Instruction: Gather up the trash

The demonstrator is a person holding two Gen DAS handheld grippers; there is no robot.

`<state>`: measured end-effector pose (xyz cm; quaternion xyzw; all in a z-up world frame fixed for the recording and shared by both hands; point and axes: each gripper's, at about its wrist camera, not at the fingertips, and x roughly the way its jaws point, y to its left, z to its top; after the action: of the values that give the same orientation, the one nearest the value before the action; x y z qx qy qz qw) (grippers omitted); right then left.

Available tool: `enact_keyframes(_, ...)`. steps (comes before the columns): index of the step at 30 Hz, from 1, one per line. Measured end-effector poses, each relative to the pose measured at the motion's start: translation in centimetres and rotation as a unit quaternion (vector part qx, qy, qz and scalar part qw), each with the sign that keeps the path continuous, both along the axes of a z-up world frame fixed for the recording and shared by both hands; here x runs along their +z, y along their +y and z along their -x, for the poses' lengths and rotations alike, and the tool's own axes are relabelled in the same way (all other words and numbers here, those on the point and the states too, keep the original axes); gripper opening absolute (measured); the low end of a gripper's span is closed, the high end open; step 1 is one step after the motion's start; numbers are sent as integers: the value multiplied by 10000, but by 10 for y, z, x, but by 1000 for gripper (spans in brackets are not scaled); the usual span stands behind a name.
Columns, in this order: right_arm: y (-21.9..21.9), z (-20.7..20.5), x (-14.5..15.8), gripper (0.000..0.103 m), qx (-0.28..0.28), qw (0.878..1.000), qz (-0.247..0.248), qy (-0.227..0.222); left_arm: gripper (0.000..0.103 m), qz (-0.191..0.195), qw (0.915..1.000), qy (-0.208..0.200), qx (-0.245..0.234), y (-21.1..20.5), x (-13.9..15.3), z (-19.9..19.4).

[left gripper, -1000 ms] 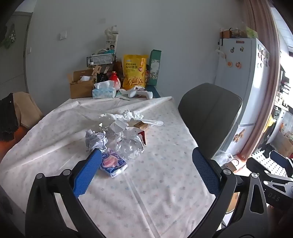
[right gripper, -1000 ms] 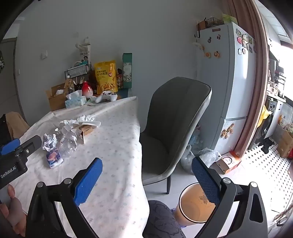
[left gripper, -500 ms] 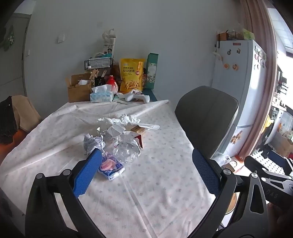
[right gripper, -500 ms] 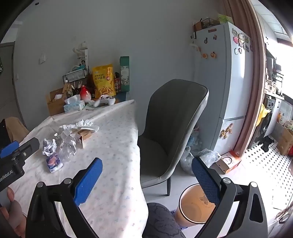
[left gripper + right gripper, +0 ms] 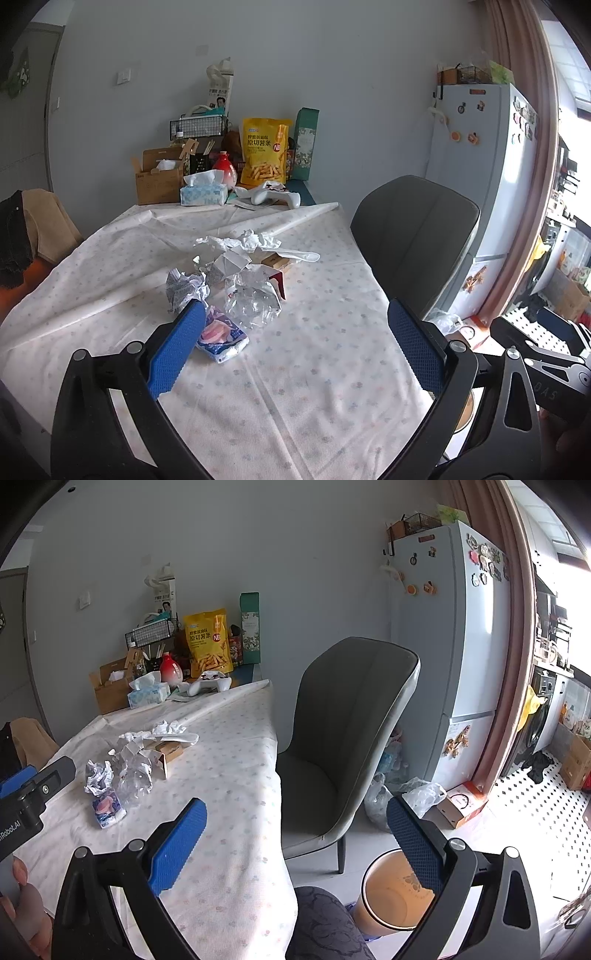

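A heap of trash lies mid-table: a pink-and-blue wrapper packet (image 5: 221,336), a crumpled clear plastic bag (image 5: 253,301), crumpled foil (image 5: 183,288), white crumpled paper (image 5: 255,240), a small brown box (image 5: 275,262) and a white plastic spoon (image 5: 299,254). My left gripper (image 5: 295,336) is open and empty, hovering above the table just short of the packet. My right gripper (image 5: 295,830) is open and empty, over the table's right edge. An orange-lined waste bin (image 5: 391,897) stands on the floor by my right finger. The heap also shows in the right wrist view (image 5: 129,768).
A grey chair (image 5: 351,731) stands at the table's right side. The table's far end holds a tissue box (image 5: 203,194), cardboard box (image 5: 157,181), yellow snack bag (image 5: 264,155) and game controller (image 5: 275,195). A fridge (image 5: 454,635) stands beyond. Plastic bags (image 5: 421,797) lie on the floor.
Both grippers drew back and rose slightly; the trash heap sits a little farther away in both views. Both stayed open and empty.
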<state>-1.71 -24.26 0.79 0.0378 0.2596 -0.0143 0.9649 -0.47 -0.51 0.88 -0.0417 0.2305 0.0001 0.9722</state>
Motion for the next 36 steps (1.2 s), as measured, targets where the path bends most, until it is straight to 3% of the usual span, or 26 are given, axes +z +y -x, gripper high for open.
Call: enact_keyframes(36,-1,4,0,96,4,9998,-94,-156,98,6,10000,-33,-11,1,-2,7)
